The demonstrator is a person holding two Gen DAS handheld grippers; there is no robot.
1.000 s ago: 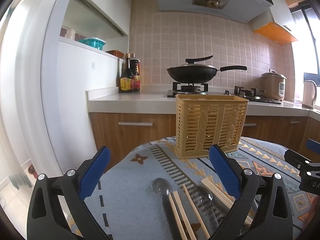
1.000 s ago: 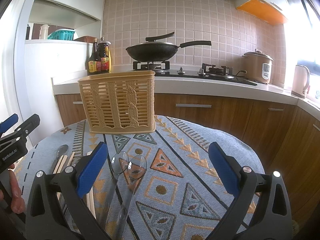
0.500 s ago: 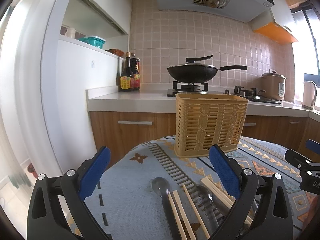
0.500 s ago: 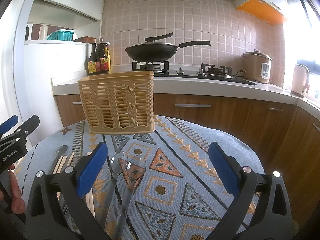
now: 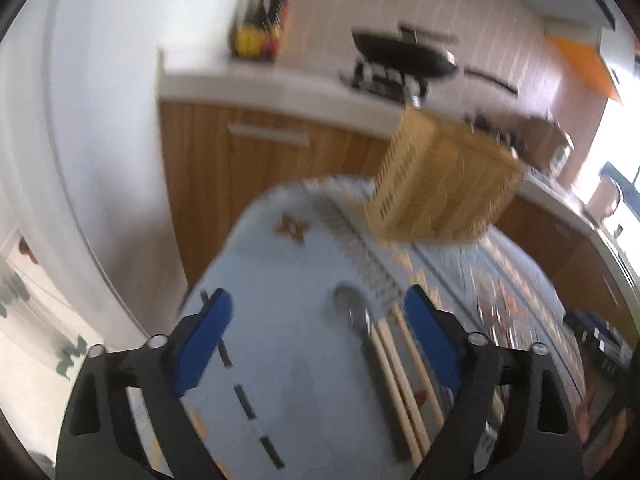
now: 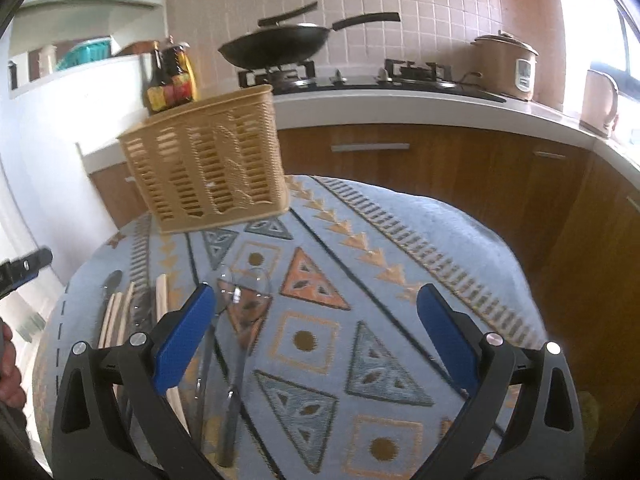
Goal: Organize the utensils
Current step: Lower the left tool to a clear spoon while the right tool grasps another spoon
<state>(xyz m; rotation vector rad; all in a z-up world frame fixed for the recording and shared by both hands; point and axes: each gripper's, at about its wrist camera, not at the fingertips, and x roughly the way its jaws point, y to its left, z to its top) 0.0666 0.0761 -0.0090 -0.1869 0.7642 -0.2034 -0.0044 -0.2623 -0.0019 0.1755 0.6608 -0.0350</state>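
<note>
A tan woven utensil basket (image 6: 208, 168) stands at the far side of the round table; it also shows, blurred, in the left wrist view (image 5: 444, 192). Two clear spoons (image 6: 244, 308) lie side by side under my right gripper (image 6: 316, 332), which is open and empty above them. Wooden chopsticks (image 5: 404, 368) and a grey spoon (image 5: 352, 312) lie between the jaws of my left gripper (image 5: 320, 336), also open and empty just above the cloth. The chopsticks (image 6: 116, 312) and grey spoon (image 6: 112, 280) also show at the left of the right wrist view.
A patterned blue cloth (image 6: 400, 280) covers the table. Behind stands a counter with a black wok (image 6: 276, 48) on the stove, sauce bottles (image 6: 170, 76), a rice cooker (image 6: 506, 66) and a kettle (image 6: 600, 96). A white wall (image 5: 100, 120) is left.
Both grippers have tipped downward toward the table and rolled. The left wrist view is now motion-blurred. The utensils and basket have not moved.
</note>
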